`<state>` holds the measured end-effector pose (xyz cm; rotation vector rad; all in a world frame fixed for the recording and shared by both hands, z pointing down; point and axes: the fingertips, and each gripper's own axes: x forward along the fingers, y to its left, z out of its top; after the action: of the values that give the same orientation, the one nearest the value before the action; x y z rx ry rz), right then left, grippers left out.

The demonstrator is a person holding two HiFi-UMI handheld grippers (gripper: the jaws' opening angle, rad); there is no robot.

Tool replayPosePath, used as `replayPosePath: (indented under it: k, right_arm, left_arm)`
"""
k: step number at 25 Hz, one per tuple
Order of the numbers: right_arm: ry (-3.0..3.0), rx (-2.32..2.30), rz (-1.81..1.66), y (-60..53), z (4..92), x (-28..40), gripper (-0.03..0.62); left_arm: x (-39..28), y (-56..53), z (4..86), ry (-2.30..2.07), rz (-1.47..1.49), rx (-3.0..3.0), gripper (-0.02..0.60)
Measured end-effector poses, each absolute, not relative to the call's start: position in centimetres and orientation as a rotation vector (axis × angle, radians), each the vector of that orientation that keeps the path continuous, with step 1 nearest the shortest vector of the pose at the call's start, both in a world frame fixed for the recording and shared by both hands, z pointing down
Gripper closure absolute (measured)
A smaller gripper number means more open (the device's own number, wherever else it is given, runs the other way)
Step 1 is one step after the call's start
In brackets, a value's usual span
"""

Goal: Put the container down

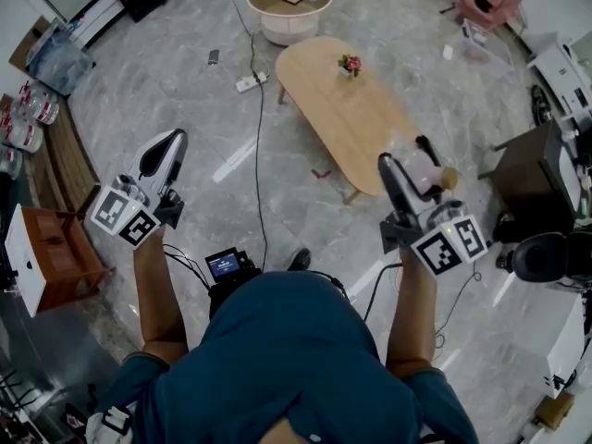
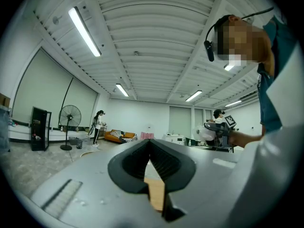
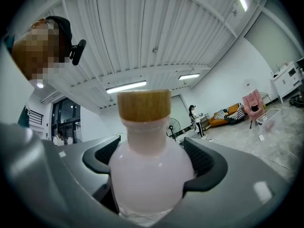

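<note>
A pale pink container (image 3: 149, 172) with a wooden cap (image 3: 144, 104) sits between the jaws of my right gripper (image 3: 149, 163), which is shut on its body. In the head view the container (image 1: 424, 170) is held at the right, raised above the near end of the oval wooden table (image 1: 347, 109). My left gripper (image 1: 165, 155) is raised at the left over the floor, apart from the table. Its jaws (image 2: 151, 160) meet at the tips with nothing between them.
A small flower pot (image 1: 350, 64) stands on the oval table. A round low table (image 1: 289, 6) is beyond it. A power strip and cable (image 1: 251, 81) lie on the marble floor. Dark furniture (image 1: 536, 178) stands at the right, a wooden box (image 1: 57, 248) at the left.
</note>
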<state>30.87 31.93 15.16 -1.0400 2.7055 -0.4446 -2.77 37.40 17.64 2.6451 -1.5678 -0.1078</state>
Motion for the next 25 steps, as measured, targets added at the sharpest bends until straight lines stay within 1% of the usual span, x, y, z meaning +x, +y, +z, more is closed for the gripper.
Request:
replayPosePath:
  k: [12, 19, 25]
  right_arm:
    - [2.693, -1.048, -0.465, 28.5, 15.9, 30.4, 0.18]
    - [2.652, -1.151, -0.449, 26.5, 16.0, 28.7, 0.18]
    - [2.594, -1.247, -0.436, 23.9, 15.5, 25.1, 0.18]
  left_arm:
    - [-3.0, 33.1, 17.8, -1.544, -0.097, 2.658, 0.584]
    - [-5.1, 28.1, 17.7, -1.448, -0.125, 2.716, 0.584]
    - [-9.0, 23.3, 17.1, -1.345, -0.127, 2.77, 0.584]
